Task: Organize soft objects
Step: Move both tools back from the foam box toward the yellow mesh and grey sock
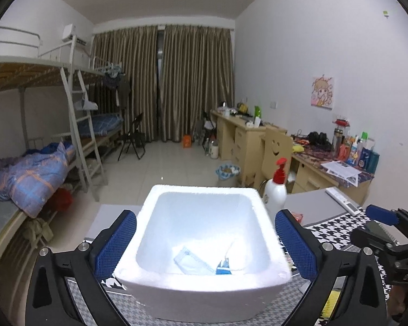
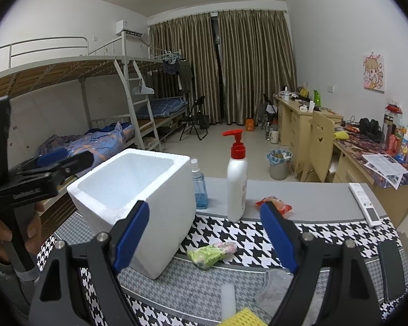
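A white foam box (image 1: 204,244) stands on the houndstooth table cloth; it also shows in the right wrist view (image 2: 138,203). A light blue cloth (image 1: 193,262) and a small blue packet (image 1: 223,267) lie inside it. My left gripper (image 1: 204,241) is open, its fingers on either side of the box. My right gripper (image 2: 204,236) is open and empty above the table, right of the box. Below it lie a green and pink soft packet (image 2: 210,252), a grey sock (image 2: 274,290), a yellow sponge (image 2: 243,317) and a white stick (image 2: 228,298).
A white pump bottle (image 2: 236,184), a blue spray bottle (image 2: 200,187), a red snack packet (image 2: 276,203), a white remote (image 2: 365,203) and a dark phone (image 2: 391,269) are on the table. Bunk beds stand left, desks right.
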